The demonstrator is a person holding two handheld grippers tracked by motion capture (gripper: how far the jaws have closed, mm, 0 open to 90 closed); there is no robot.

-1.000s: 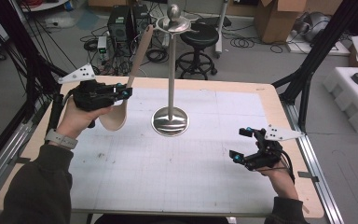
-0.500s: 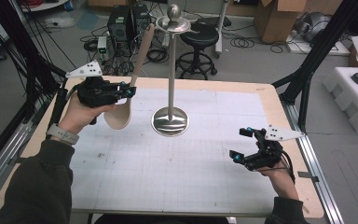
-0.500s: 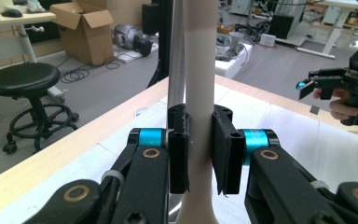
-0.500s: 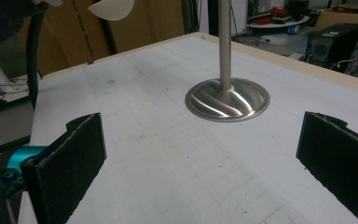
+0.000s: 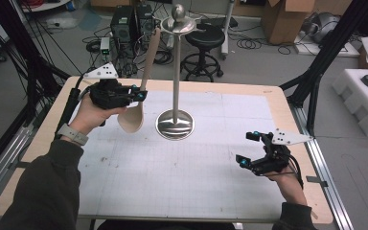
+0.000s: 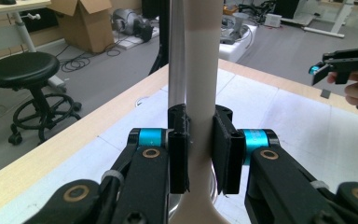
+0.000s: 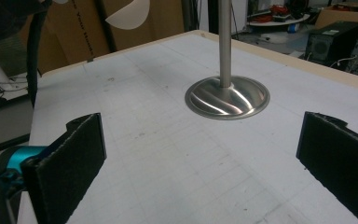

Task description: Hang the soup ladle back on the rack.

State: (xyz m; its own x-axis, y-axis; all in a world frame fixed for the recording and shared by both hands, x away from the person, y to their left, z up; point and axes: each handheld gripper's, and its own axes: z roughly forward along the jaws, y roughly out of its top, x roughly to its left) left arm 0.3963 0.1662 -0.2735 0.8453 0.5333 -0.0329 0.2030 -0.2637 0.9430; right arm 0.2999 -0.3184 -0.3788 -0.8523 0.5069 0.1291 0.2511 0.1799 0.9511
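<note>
Left gripper [image 5: 139, 95] clamped on wooden spoon [image 5: 133, 117], shifted right toward stand [image 5: 175, 123] since a second ago; hanging looks next. Right gripper [image 5: 248, 148] jaws apart, idle.

The spoon [image 5: 136, 108] is showing a plain pale beige, while the stand [image 5: 175, 123] is gleaming shiny silver. The table [image 5: 268, 98] is wearing a white mat with a faint grid and light wood edging, and both grippers are looking black with teal-blue bits.

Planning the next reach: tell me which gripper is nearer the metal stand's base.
Left. The left gripper, holding the wooden spoon, hangs just left of the stand's base. The right gripper sits well off toward the table's near right corner, fingers open.
</note>
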